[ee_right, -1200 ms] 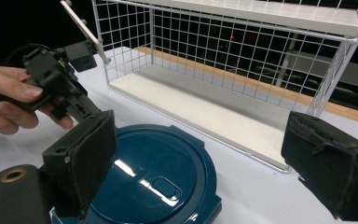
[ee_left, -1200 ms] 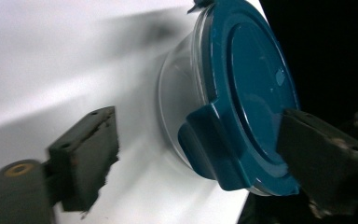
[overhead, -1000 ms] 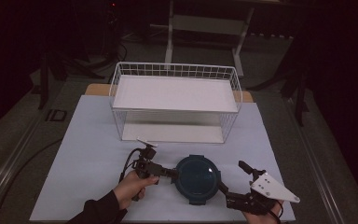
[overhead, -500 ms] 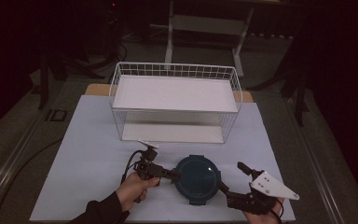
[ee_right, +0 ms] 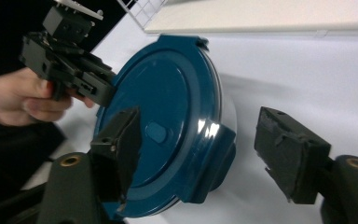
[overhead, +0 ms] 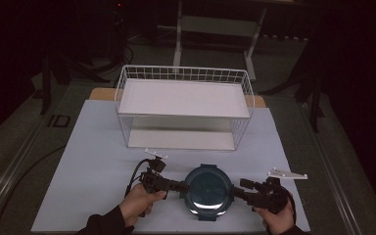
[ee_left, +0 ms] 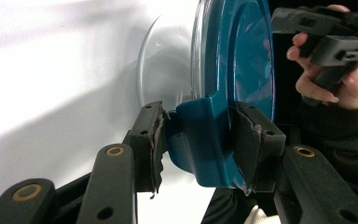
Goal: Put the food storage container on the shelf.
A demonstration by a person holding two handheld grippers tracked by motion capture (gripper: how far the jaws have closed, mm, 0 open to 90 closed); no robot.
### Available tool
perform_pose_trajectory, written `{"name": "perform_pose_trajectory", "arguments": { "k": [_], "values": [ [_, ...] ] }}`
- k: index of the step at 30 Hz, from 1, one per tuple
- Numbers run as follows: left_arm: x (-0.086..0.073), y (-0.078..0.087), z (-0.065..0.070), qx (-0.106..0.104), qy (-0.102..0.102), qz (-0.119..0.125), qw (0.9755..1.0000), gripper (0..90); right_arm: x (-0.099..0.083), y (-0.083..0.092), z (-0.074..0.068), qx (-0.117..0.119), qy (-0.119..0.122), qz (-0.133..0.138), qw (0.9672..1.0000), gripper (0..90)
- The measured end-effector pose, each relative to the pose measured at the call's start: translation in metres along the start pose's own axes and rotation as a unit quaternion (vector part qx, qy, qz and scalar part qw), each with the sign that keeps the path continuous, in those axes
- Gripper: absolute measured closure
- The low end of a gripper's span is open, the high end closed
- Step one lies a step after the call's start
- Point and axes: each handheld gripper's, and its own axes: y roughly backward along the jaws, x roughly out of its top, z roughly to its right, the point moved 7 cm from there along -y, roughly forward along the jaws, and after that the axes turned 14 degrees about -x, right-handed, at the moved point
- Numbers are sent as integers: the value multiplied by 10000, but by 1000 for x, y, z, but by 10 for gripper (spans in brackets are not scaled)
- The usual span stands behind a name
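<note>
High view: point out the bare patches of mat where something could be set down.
Free: the white mat left of the wire basket down to the left gripper, and the strip right of the basket above the right gripper. Crowded: the front centre, where both grippers flank the blue-lidded container.

The blue lid (ee_left: 242, 65) runs off the top of the left gripper view, its near rim is cut by the right gripper view's bottom edge, and both forearms leave the high view's near edge.
</note>
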Motion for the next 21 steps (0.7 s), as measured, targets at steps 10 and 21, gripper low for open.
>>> {"name": "perform_pose_trajectory", "arguments": {
  "k": [10,21],
  "values": [
    [-7,2,4,13,-187,27,9998,562,-13,-10,5,380,-311,-596,9970,424],
    [-9,1,7,18,-293,66,9995,567,-22,-17,4,793,-581,-953,9906,541]
  ]
}}
